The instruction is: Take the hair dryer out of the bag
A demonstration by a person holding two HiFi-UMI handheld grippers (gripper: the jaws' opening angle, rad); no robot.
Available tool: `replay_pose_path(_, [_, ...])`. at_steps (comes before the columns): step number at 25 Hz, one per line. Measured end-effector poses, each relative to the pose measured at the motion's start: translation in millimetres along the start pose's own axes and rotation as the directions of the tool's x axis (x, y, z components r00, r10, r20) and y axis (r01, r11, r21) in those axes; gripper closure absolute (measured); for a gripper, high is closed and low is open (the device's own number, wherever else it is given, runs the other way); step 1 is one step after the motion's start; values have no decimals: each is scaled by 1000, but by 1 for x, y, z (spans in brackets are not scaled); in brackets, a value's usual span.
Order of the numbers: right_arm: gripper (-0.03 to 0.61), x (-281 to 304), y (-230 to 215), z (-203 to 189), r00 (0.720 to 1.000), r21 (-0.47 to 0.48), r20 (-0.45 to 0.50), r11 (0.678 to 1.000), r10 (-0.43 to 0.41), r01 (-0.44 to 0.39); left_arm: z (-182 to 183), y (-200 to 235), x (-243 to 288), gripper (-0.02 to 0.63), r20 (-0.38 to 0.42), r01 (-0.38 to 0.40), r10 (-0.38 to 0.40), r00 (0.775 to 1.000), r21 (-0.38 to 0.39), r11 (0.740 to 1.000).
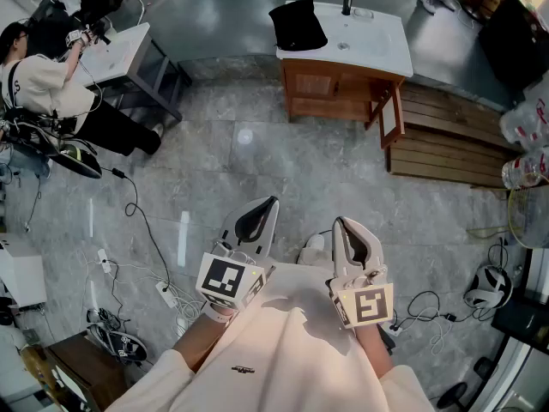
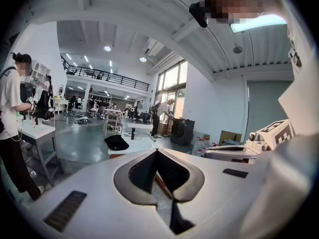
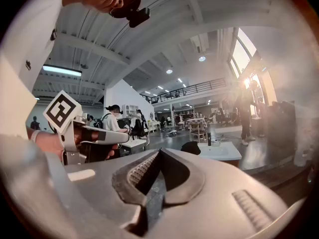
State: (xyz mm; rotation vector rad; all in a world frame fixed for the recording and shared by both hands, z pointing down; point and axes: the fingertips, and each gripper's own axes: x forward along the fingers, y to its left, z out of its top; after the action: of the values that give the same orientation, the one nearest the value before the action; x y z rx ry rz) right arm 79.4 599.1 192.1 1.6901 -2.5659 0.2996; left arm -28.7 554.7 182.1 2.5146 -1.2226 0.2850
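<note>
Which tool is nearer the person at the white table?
Left. The person stands ahead and to the left of the left tool; the right tool is on the far side of it, farther off.

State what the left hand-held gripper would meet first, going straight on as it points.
Probably the white-topped wooden cabinet bearing the black bag; nothing nearer shows, though depth is unclear.

The black bag (image 1: 298, 24) lies soft and slumped, a low dark heap on the left end of a white counter (image 1: 377, 41). It is well apart from the left gripper (image 1: 273, 201) and the right gripper (image 1: 337, 222), far ahead of both.
</note>
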Motion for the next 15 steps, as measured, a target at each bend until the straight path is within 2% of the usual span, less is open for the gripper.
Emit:
replay_pose_path(3, [583,12,34,1,1000,-42,17,999,-24,25,2,20,-30,607,46,8,-8,999,-2,1000])
replay_pose_path(7, [583,23,80,-3,999,-53,28,998,-26,28,-13,50,-81,607,72,-7,10,997,-45,999])
replay_pose_path(11, [583,17,133,-19,999,-15,28,999,-44,44,-45,80,-134,607,57,-17,19,998,-33,999])
replay_pose_path(15, [583,19,169,-25,997,6,69,1000,-18,17,-53,104,-168,607,69,-43,43,997,3,999])
